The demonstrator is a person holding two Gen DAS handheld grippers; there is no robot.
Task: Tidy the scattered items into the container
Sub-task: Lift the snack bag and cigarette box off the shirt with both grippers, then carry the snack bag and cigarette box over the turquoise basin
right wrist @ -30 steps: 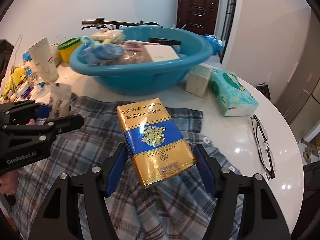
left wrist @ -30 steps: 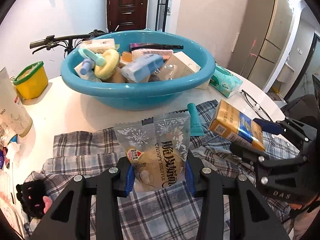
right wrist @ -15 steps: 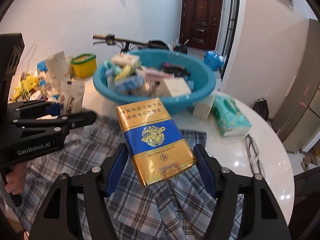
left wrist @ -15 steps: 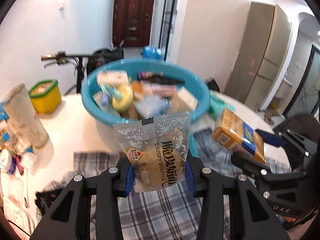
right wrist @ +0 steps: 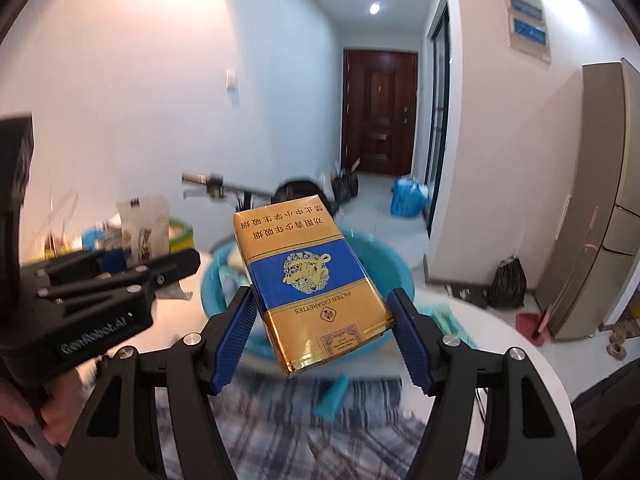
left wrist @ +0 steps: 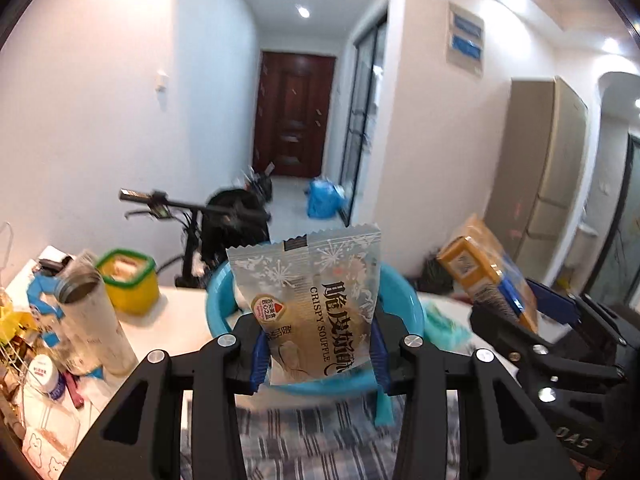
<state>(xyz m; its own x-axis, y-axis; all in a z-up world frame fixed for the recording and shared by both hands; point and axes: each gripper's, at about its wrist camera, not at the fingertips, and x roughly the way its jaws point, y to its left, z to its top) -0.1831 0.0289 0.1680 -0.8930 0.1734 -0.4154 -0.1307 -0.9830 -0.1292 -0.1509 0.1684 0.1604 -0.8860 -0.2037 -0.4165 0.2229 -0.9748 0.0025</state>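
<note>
My left gripper (left wrist: 318,354) is shut on a silver snack packet (left wrist: 310,304) marked "Crispy Souffle", held upright in front of the blue basin (left wrist: 404,300). My right gripper (right wrist: 322,340) is shut on a gold and blue cigarette carton (right wrist: 310,284), tilted, above the near side of the blue basin (right wrist: 386,264). Both are raised above the table, side by side. The carton (left wrist: 486,276) and the right gripper (left wrist: 516,320) show at the right of the left wrist view. The packet (right wrist: 146,228) and left gripper (right wrist: 116,276) show at the left of the right wrist view. The basin's contents are mostly hidden.
A plaid shirt (left wrist: 320,436) lies on the white round table (right wrist: 516,332) in front of the basin. A yellow tub with a green rim (left wrist: 128,280), a tall cup (left wrist: 96,320) and clutter stand at the left. A teal tissue pack (left wrist: 444,328) lies right of the basin. A bicycle (left wrist: 224,216) stands behind.
Both grippers have risen with their loads and tipped up toward level. The basin and table have dropped low in both views, and the hallway and ceiling have come into sight.
</note>
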